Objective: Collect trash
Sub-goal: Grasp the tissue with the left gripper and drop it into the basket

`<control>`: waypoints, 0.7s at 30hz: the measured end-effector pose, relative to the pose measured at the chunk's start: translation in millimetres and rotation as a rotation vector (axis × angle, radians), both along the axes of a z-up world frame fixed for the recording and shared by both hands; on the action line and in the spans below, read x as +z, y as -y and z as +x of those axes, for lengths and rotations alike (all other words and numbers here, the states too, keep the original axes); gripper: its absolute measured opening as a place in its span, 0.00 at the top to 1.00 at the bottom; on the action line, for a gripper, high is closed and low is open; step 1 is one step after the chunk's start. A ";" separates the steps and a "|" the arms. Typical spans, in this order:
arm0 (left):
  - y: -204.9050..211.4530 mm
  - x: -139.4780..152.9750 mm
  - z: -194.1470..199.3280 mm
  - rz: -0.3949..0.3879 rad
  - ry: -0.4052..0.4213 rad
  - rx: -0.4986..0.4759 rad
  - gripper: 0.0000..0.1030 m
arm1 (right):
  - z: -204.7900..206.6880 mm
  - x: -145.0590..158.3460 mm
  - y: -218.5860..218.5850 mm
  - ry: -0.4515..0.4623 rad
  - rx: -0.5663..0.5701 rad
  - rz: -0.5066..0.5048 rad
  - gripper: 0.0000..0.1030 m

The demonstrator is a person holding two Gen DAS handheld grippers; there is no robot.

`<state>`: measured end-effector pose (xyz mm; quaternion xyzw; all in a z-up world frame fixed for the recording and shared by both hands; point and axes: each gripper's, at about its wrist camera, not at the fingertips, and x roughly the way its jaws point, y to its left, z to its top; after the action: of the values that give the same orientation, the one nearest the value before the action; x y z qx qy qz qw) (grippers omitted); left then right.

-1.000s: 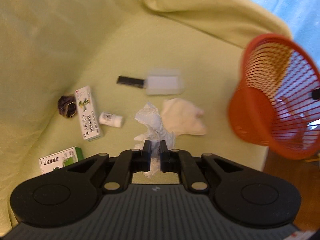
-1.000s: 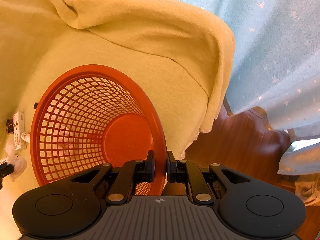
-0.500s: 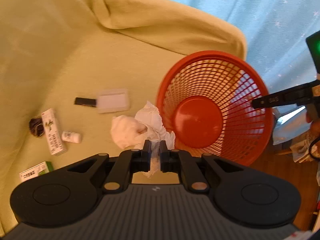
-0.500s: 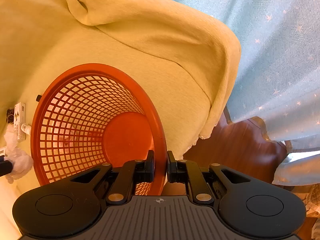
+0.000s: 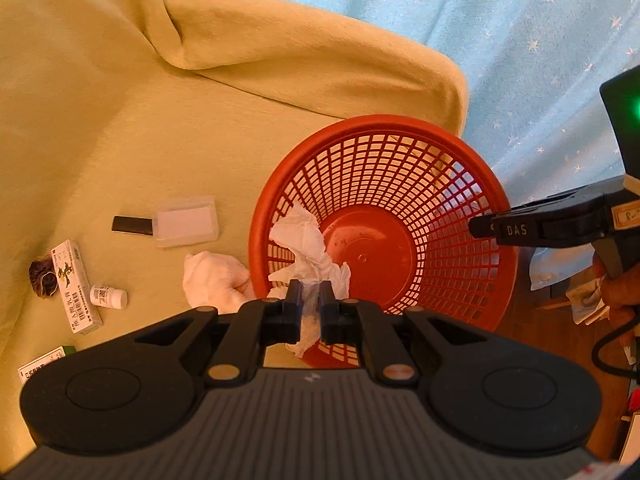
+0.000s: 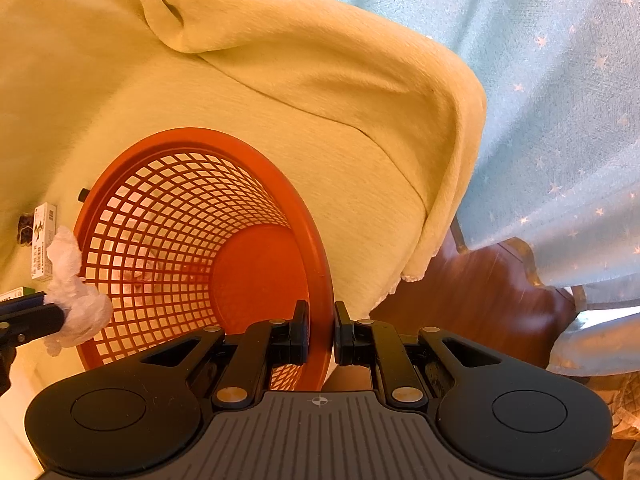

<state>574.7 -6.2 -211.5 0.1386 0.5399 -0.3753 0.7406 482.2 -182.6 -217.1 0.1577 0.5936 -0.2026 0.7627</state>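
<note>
Red plastic mesh fills the ground ahead of both tongs: the wastebasket (image 5: 384, 216) is tipped on its side at the edge of the yellow-green blanket (image 5: 140, 128), its mouth turned toward the cameras. Its rim overhangs the blanket's edge, with brown wooden floor (image 6: 488, 292) below and to the right and a pale blue starred curtain (image 6: 560, 100) behind. The basket's inside is bare red bottom and lattice, giving open room just past the left gripper's tips.

The left gripper (image 5: 310, 300) is clamped on a crumpled white tissue (image 5: 308, 248), fingers nearly together with the paper bunched between them; the tissue stands up in front of the basket's near-left rim, at the mouth. In the right wrist view the same tissue shows just outside the left rim. The right gripper (image 6: 321, 332) pinches the basket's rim, one finger inside the mesh and one outside.

Left of the left gripper on the blanket lie a white cloth wad (image 5: 216, 280), touching or just beside the basket's rim, a clear plastic case (image 5: 186, 226) with a black tab, a long white box (image 5: 76, 286), a small white bottle (image 5: 109, 297), a dark hair tie (image 5: 42, 276) and a green-edged box (image 5: 42, 364) at the frame's edge.

Compared with a second ago, the basket has swung from the far right to straight ahead of the left gripper, and the tissue has been carried from the middle of the blanket to the basket's mouth. The right gripper's hold on the rim is unchanged.
</note>
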 end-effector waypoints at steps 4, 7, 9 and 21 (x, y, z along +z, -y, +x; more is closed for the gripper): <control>3.6 -1.8 -0.6 0.001 -0.003 -0.002 0.95 | -0.4 0.3 -0.2 0.000 0.001 0.002 0.92; 4.6 -2.2 -0.6 0.001 -0.003 -0.001 0.95 | -0.9 0.5 -0.4 0.001 0.002 0.003 0.92; 5.2 -1.9 -0.5 0.001 -0.002 -0.001 0.95 | -0.8 0.5 -0.6 0.001 0.001 0.003 0.92; 15.0 -1.7 -4.3 -0.009 0.003 -0.017 0.83 | -1.0 1.9 -3.6 0.009 0.006 0.006 0.92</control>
<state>570.4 -21.2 -213.2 0.1405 0.5361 -0.3838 0.7386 481.2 -179.0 -215.2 0.1591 0.5912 -0.1976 0.7656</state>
